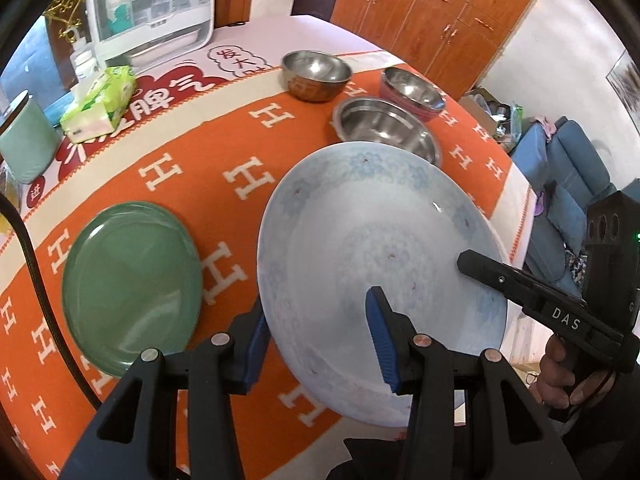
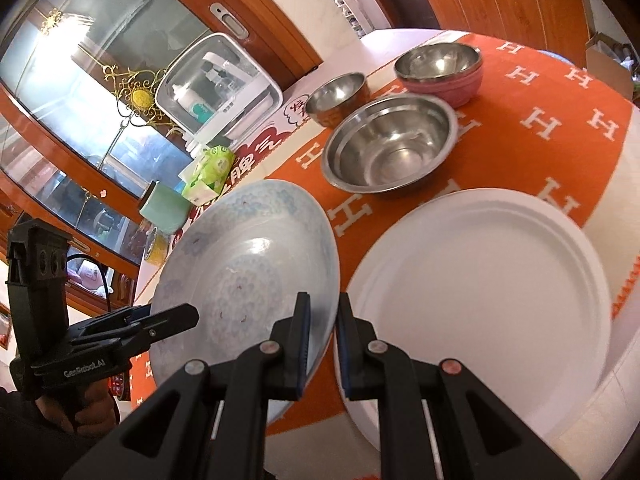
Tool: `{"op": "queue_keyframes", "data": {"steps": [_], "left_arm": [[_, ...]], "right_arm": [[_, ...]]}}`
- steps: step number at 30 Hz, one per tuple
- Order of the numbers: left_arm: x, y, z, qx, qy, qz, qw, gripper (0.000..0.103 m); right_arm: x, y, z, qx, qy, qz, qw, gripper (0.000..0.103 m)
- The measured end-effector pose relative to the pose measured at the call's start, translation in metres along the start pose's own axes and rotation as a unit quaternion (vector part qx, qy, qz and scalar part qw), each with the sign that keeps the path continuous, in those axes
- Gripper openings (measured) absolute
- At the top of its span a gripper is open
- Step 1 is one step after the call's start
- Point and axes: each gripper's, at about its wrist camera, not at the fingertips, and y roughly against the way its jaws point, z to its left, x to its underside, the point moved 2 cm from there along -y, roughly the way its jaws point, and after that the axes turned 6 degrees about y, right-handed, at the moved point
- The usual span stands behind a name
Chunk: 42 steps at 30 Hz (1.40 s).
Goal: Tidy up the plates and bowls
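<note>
**Q:** While both claws meet on it, where is the pale blue floral ceramic plate [image 1: 372, 264]?

**A:** It hangs tilted above the orange cloth with white H letters [image 1: 224, 140], between the round green plate [image 1: 132, 288] lying flat to its left and the white paper plate [image 2: 480, 296] lying flat to its right. My left gripper [image 1: 320, 344] straddles its near rim, one blue pad [image 1: 380, 340] on the upper face, the other under the edge, the jaws narrowed onto it.

**Q:** And your right gripper [image 2: 322, 344]?

**A:** It pinches the plate's right rim, its fingers nearly closed with the rim between them.

**Q:** What stands behind?

**A:** Three metal bowls, near one another: a wide steel bowl [image 2: 390, 148] closest to the blue plate, a pink-sided steel bowl [image 2: 440, 70] and a small brown-sided steel bowl [image 2: 338, 98] farther back. A green tissue pack [image 1: 100, 104], a mint canister [image 1: 26, 140] and a white clear-fronted cabinet [image 1: 152, 12] sit at the table's far left.
</note>
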Motion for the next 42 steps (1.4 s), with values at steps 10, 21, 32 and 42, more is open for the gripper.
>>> {"op": "queue_keyframes", "data": {"steps": [10, 21, 32, 42], "left_arm": [[0.008, -0.008, -0.040, 0.020, -0.008, 0.009, 0.9997, 0.045], [0.013, -0.029, -0.084, 0.041, -0.005, 0.020, 0.9990, 0.045], [0.022, -0.061, -0.117, 0.029, 0.025, 0.044, 0.9983, 0.045], [0.028, -0.097, -0.119, 0.002, 0.088, 0.075, 0.9933, 0.045]], "right_arm": [[0.002, 0.037, -0.025, 0.026, 0.016, -0.002, 1.000, 0.012], [-0.002, 0.062, -0.061, 0.055, 0.035, 0.024, 0.998, 0.012], [-0.006, 0.059, -0.101, 0.060, 0.052, 0.084, 0.993, 0.012], [-0.011, 0.033, -0.123, 0.050, 0.097, 0.149, 0.983, 0.013]]}}
